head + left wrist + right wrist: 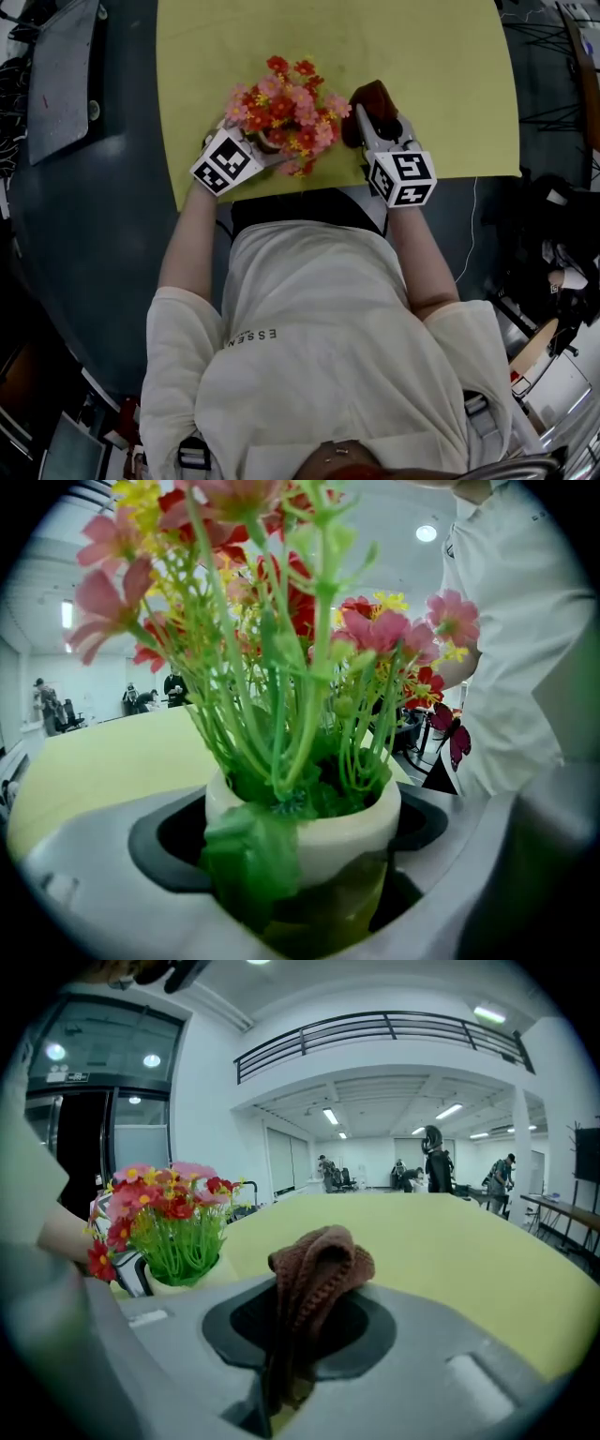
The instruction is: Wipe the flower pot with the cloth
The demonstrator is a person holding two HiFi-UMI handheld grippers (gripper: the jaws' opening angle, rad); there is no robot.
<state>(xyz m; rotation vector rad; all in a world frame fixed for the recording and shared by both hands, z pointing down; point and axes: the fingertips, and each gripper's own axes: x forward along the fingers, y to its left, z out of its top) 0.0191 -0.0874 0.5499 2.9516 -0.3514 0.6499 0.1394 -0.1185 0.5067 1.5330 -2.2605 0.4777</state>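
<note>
Left gripper (257, 147), centre-left of head view: fingers clamped on the flower pot (323, 829); pot upright, whether resting on the yellow counter (431, 84) unclear. Right gripper (371, 114): fingers pinched shut on the brown cloth (317, 1265); pot lies left of cloth, near, apart; wiping needs a leftward reach.

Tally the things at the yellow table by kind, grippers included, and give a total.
Flower pot: 1, held in the left gripper
Cloth: 1, brown, held in the right gripper
Grippers: 2, left gripper and right gripper
Total: 4
</note>
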